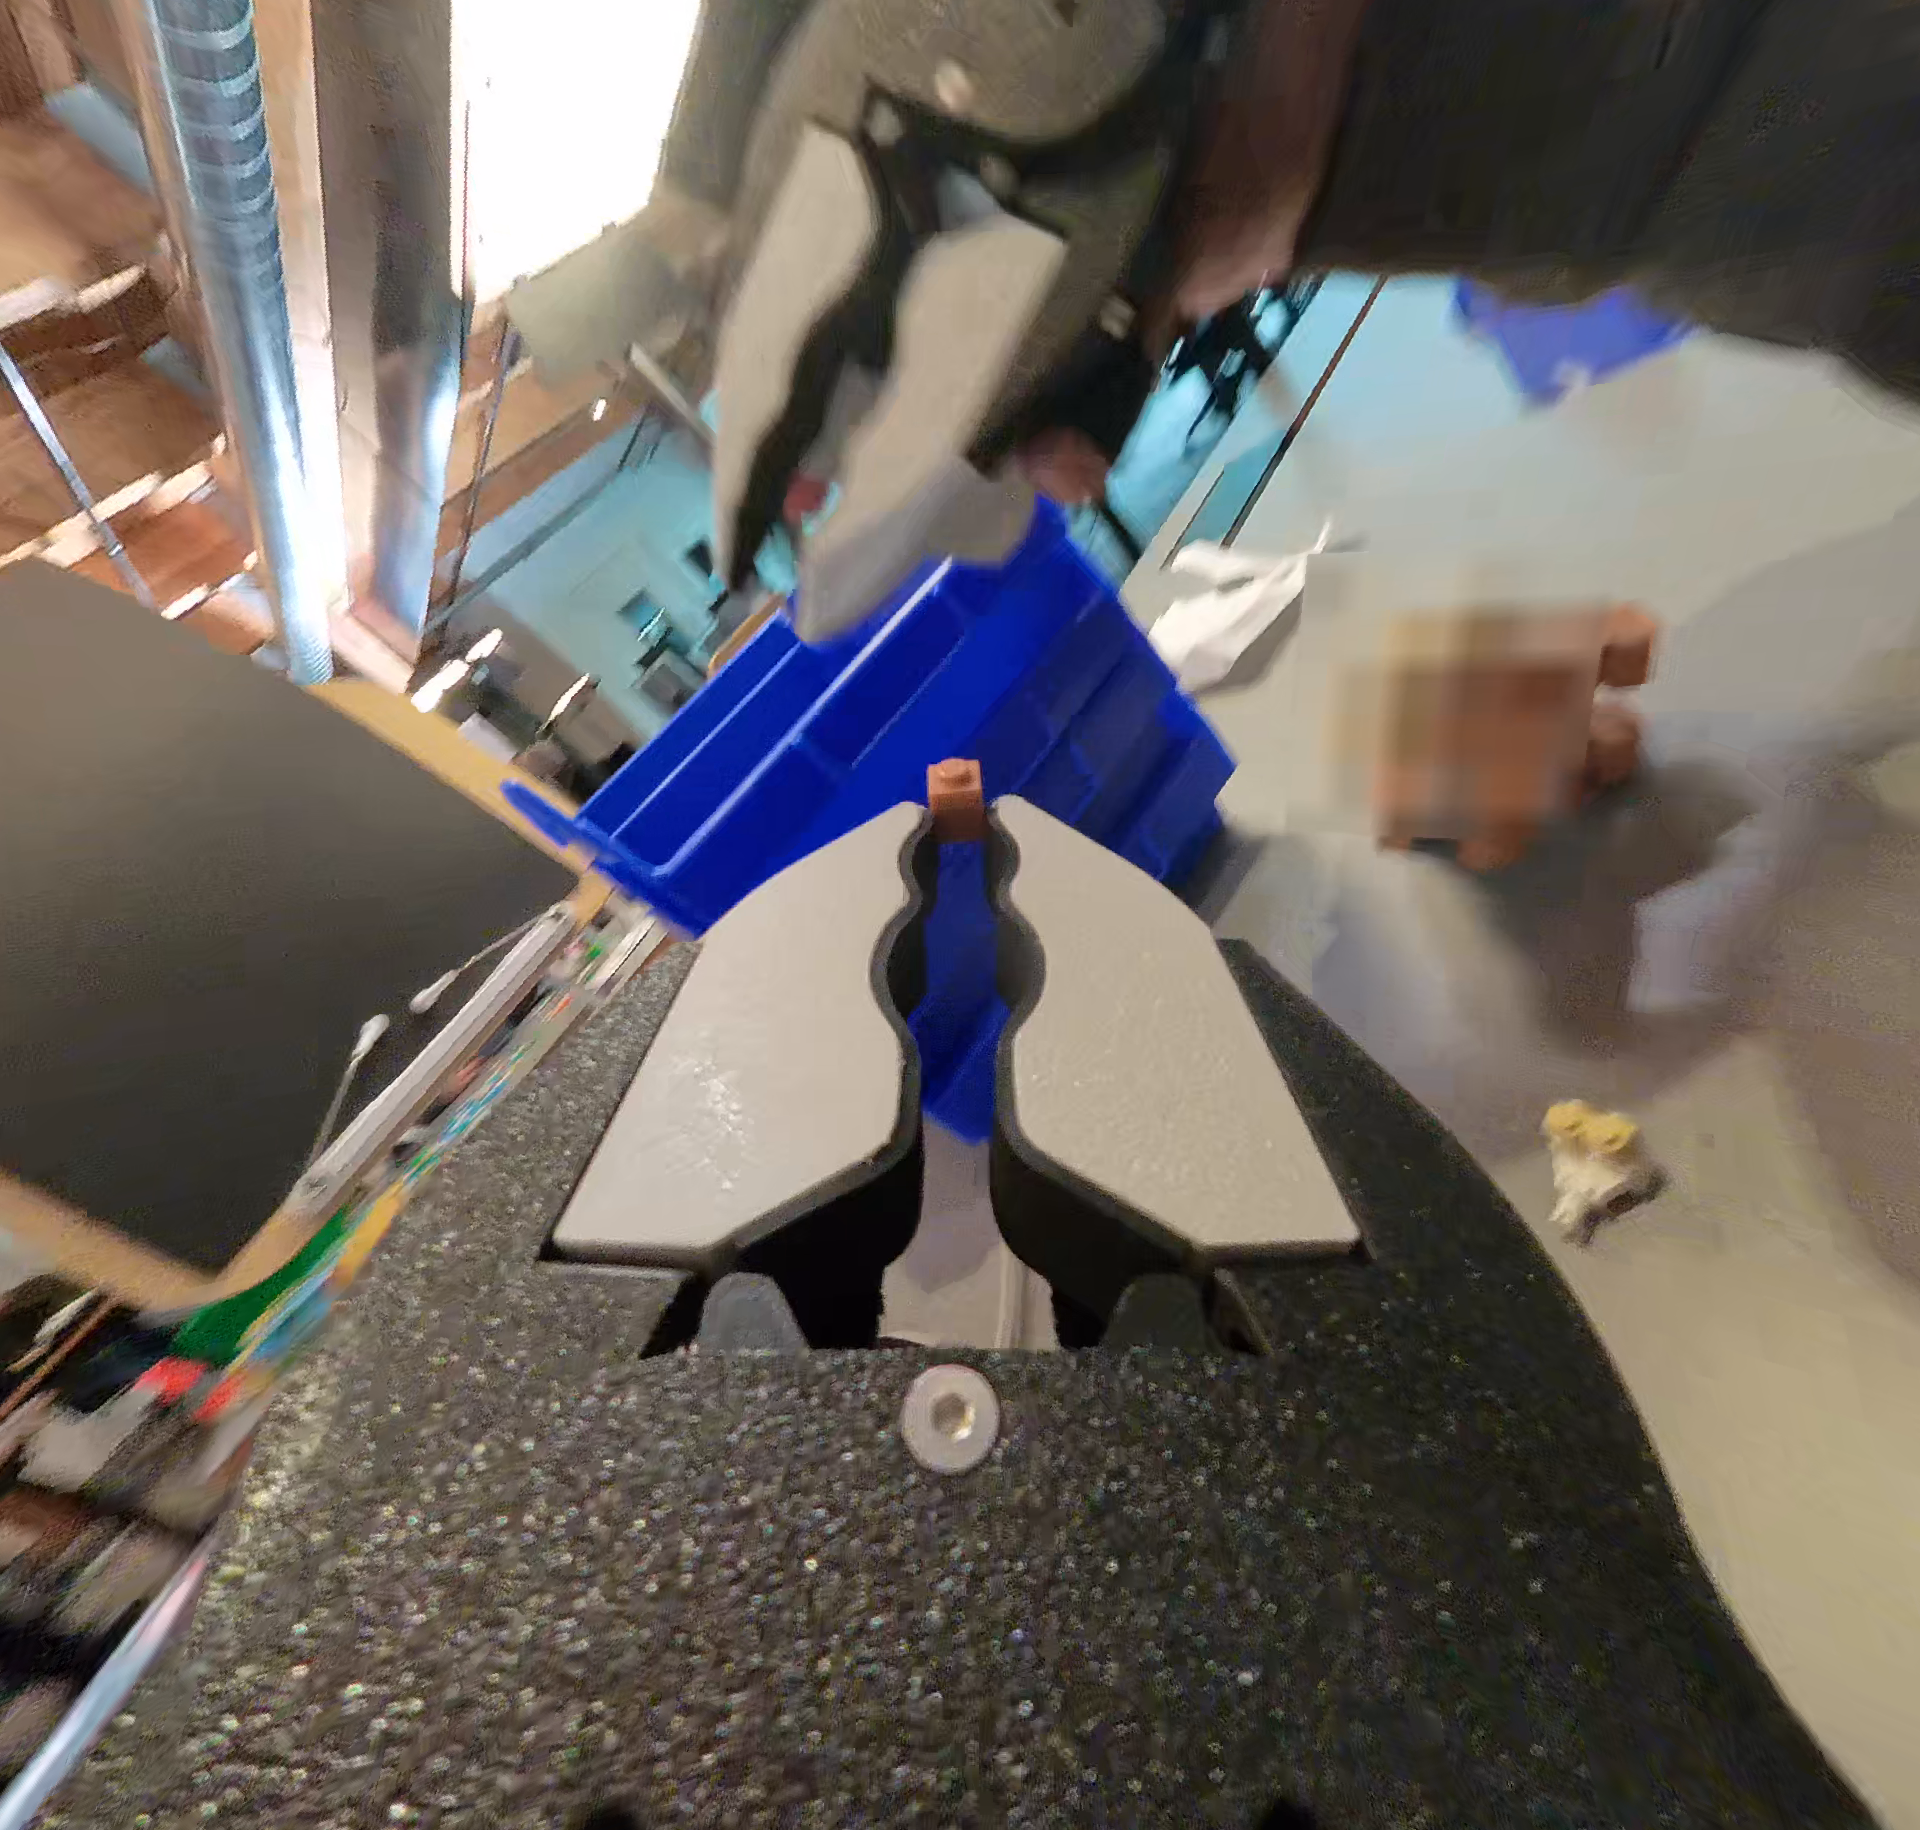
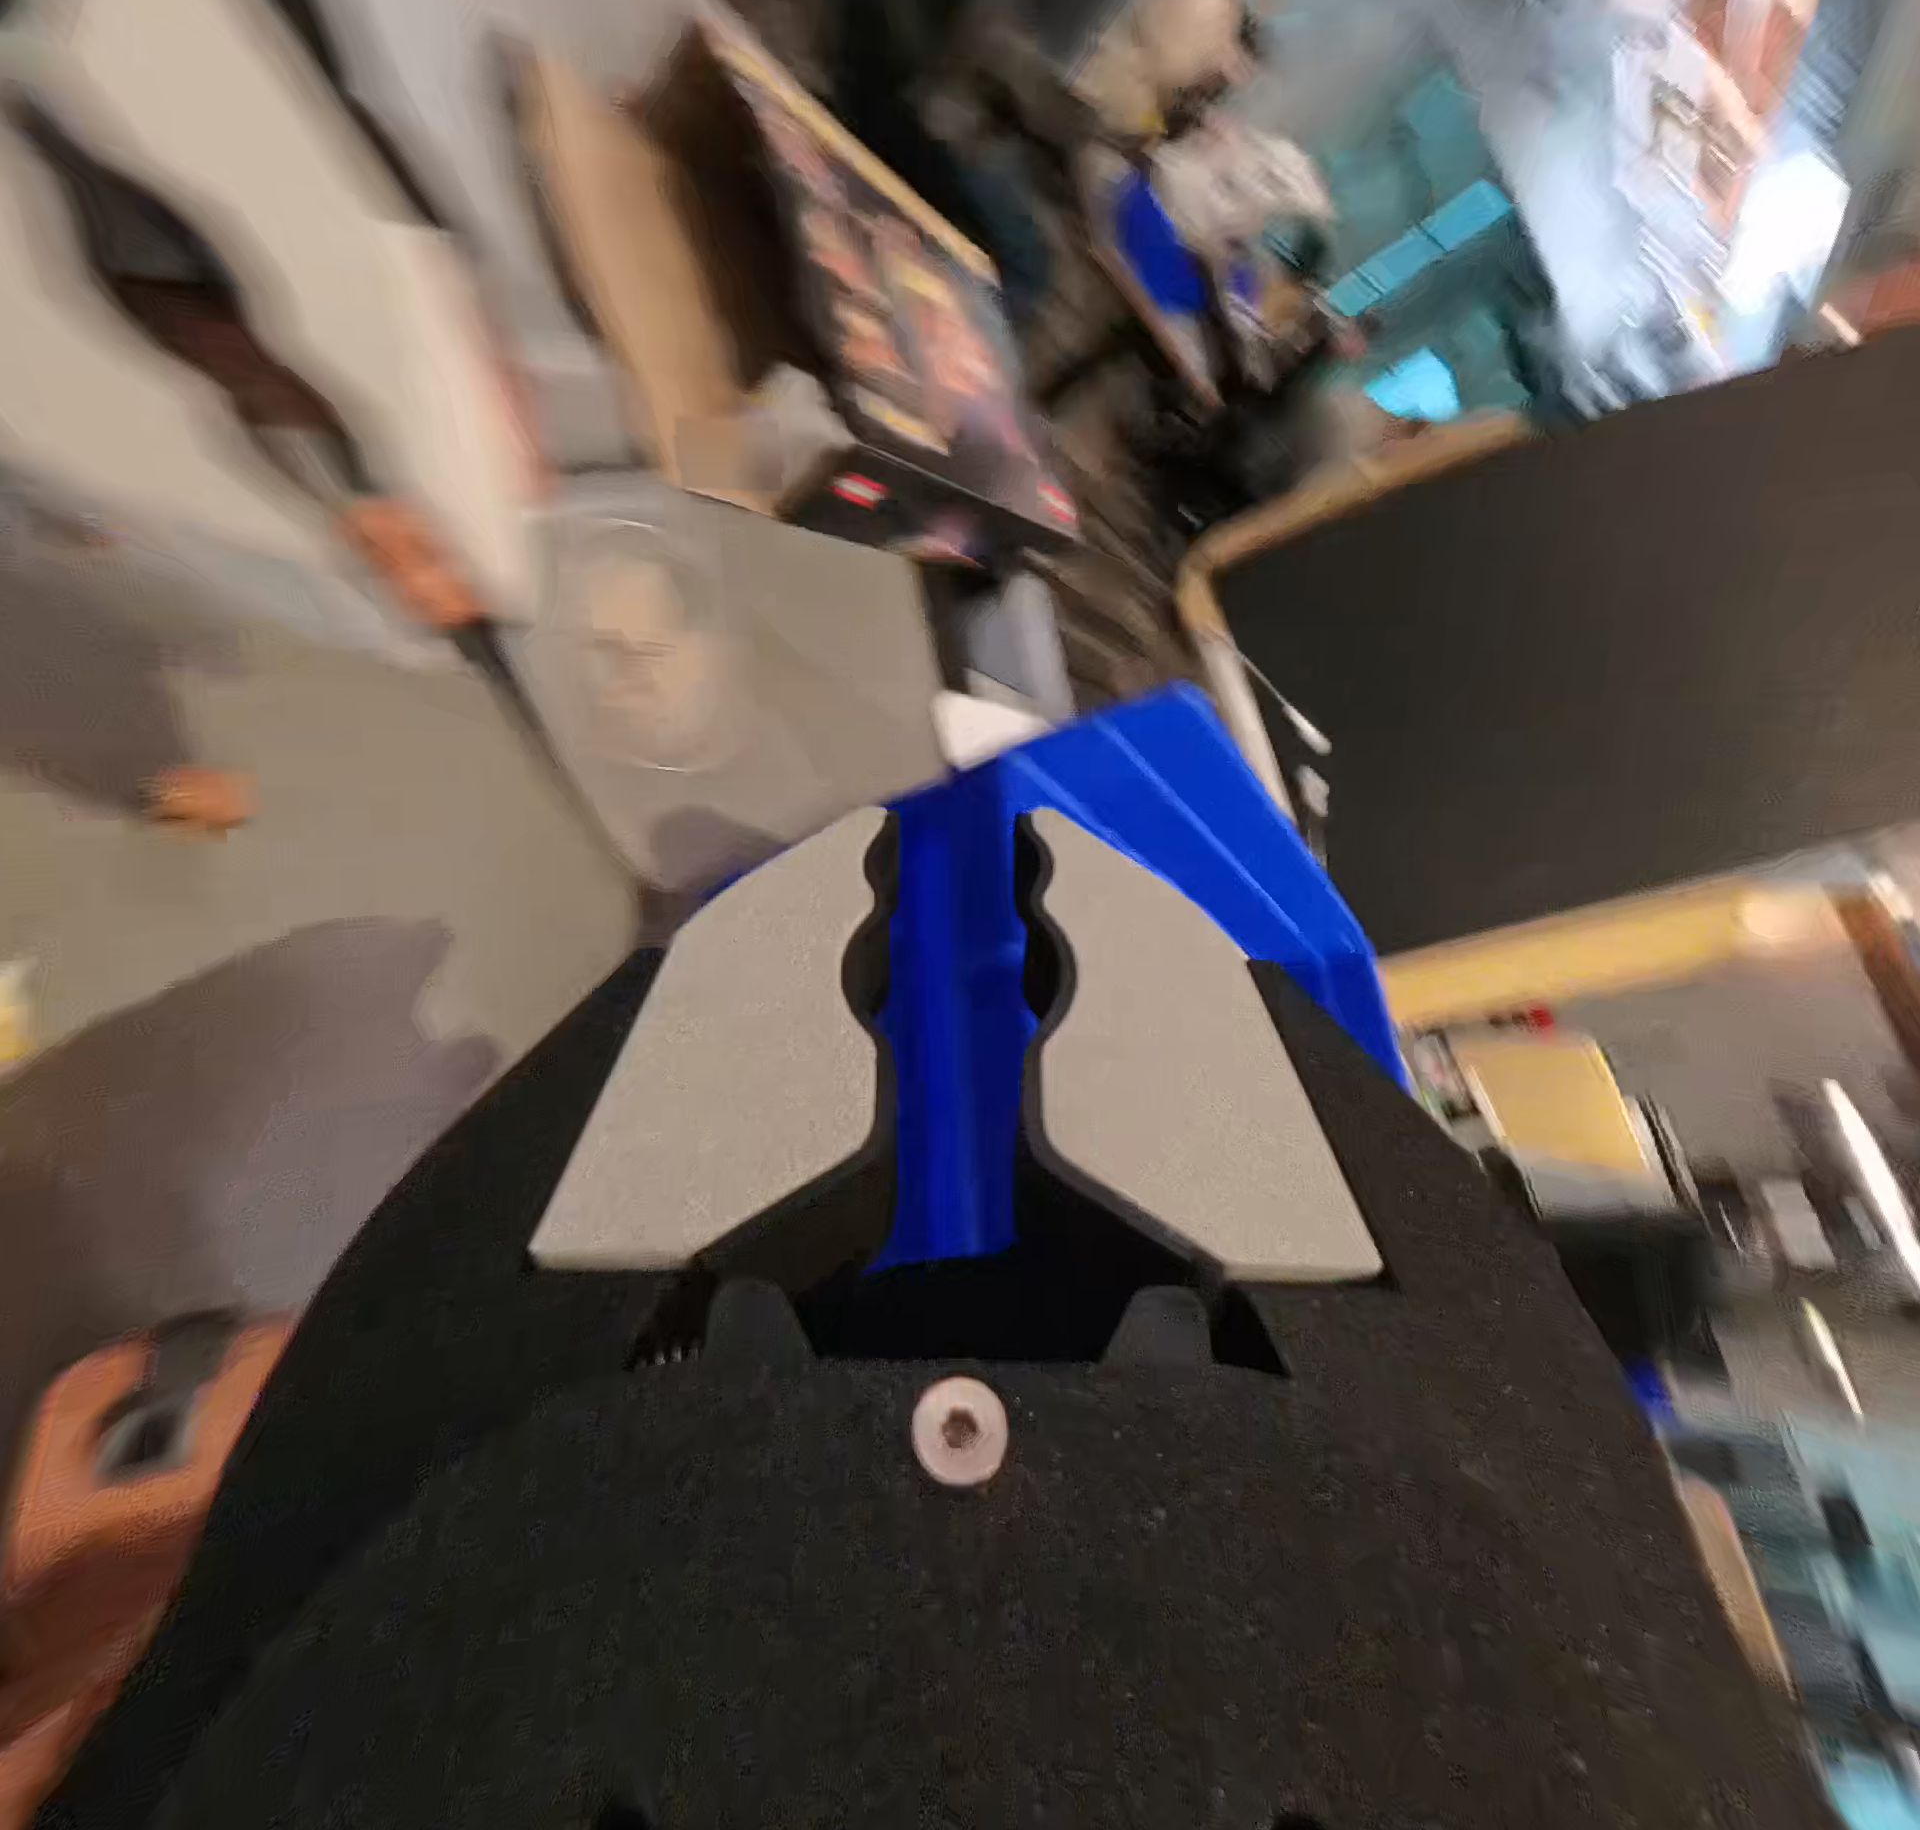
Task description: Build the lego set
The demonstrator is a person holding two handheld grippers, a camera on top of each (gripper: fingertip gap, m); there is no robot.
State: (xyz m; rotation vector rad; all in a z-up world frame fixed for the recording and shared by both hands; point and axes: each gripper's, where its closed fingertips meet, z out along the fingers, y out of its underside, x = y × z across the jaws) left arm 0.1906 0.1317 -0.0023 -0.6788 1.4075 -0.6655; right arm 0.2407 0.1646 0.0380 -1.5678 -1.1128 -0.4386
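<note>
My left gripper [image 1: 957,816] is shut on a small brown one-stud lego piece [image 1: 956,799], pinched upright at the fingertips. My right gripper [image 2: 954,824] is open a little with nothing between its fingers; it also shows, blurred, in the left wrist view [image 1: 821,533], above and beyond the left gripper. A brown lego build [image 1: 1496,731] stands on the grey table at the right, blurred. A small cream lego piece [image 1: 1595,1162] lies alone on the table at the near right. In the right wrist view the left gripper [image 2: 416,559] appears at the upper left, heavily blurred.
A blue plastic bin [image 1: 914,741] stands just past both grippers and also shows in the right wrist view [image 2: 1174,824]. A crumpled clear bag [image 1: 1236,596] lies beyond it. A black board with a wooden edge [image 1: 208,897] is at the left. A second blue bin [image 1: 1558,336] sits far back. My right fingertips sit around 8 cm from my left ones.
</note>
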